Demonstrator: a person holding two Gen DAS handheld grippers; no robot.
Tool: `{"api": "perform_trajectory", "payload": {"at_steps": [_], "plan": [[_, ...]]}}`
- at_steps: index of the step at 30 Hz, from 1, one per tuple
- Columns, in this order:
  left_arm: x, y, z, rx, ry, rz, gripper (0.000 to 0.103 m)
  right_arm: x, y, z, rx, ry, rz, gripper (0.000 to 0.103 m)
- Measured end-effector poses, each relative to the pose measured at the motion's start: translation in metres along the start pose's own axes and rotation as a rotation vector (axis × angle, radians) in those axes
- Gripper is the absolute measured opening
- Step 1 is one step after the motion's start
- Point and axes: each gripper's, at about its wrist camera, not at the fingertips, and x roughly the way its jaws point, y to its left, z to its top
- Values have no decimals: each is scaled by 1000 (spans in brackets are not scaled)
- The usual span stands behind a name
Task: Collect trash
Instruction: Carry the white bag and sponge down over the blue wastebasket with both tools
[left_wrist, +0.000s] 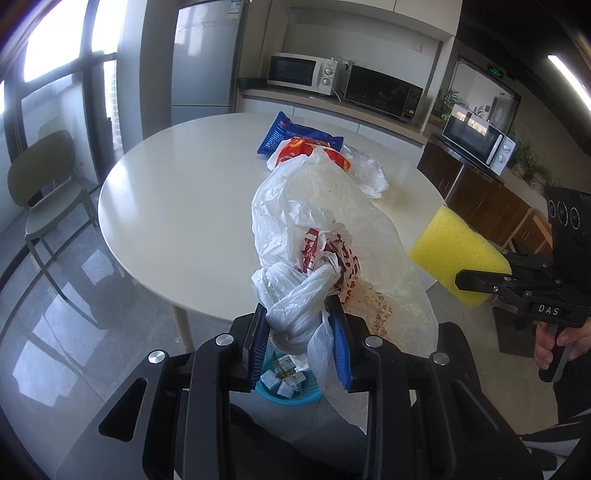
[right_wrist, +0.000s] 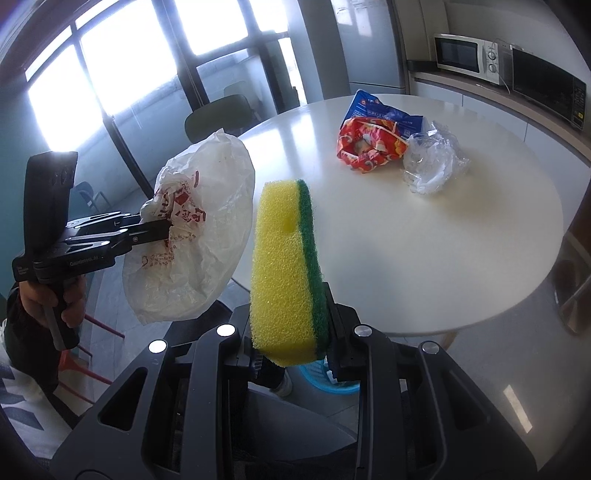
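Note:
My left gripper (left_wrist: 300, 325) is shut on a white plastic bag with red print (left_wrist: 325, 236), held in the air above a blue trash basket (left_wrist: 288, 387) on the floor. The bag also shows in the right wrist view (right_wrist: 199, 229), with the left gripper (right_wrist: 162, 227) clamped on it. My right gripper (right_wrist: 291, 332) is shut on a yellow and green sponge (right_wrist: 286, 266), held upright off the table's near edge; the sponge also shows in the left wrist view (left_wrist: 458, 254). A red wrapper (right_wrist: 365, 144), a blue packet (right_wrist: 384, 112) and crumpled clear plastic (right_wrist: 432, 162) lie on the round white table (right_wrist: 461, 258).
The basket (right_wrist: 317, 376) holds several small scraps and stands by the table's near edge. A green chair (left_wrist: 44, 192) stands left of the table. Microwaves (left_wrist: 299, 72) sit on the counter behind, next to a fridge (left_wrist: 207, 62).

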Motion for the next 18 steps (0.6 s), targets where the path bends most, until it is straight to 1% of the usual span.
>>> {"api": "perform_trajectory", "payload": {"at_steps": [6, 12, 18], "plan": [[-1, -3, -26, 25, 29, 2, 30, -1, 14, -20, -12, 36, 17, 25], [6, 3, -52, -3, 76, -9, 30, 8, 22, -39, -14, 76, 43, 25], [24, 8, -75, -36, 139, -18, 30, 27, 20, -62, 12, 137, 63, 25]]}}
